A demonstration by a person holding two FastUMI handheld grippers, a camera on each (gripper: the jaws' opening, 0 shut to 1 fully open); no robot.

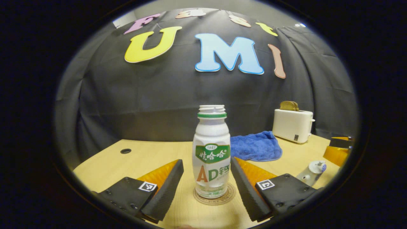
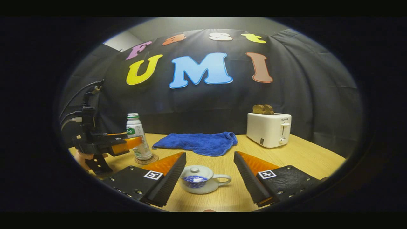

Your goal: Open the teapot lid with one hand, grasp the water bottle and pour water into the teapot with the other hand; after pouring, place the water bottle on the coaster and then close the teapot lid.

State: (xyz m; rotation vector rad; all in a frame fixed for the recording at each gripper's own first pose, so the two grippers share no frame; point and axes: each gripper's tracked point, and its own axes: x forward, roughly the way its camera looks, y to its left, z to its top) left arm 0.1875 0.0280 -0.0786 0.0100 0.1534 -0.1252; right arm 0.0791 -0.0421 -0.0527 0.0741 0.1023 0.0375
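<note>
Tabletop (image 2: 305,152): pale wood.
Toaster (image 2: 268,129): far right edge, bread in its slots.
Bottle (image 1: 211,152): uncapped, upright on the coaster (image 1: 215,194), left side.
Teapot (image 2: 198,179): lid on, near front edge.
Left gripper (image 1: 206,186): fingers released, flanking the bottle.
Right gripper (image 2: 210,178): fingers released, flanking the teapot.

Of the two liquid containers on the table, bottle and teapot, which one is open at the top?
The water bottle, standing capless on the coaster between the left gripper fingers. The teapot has its lid on.
</note>
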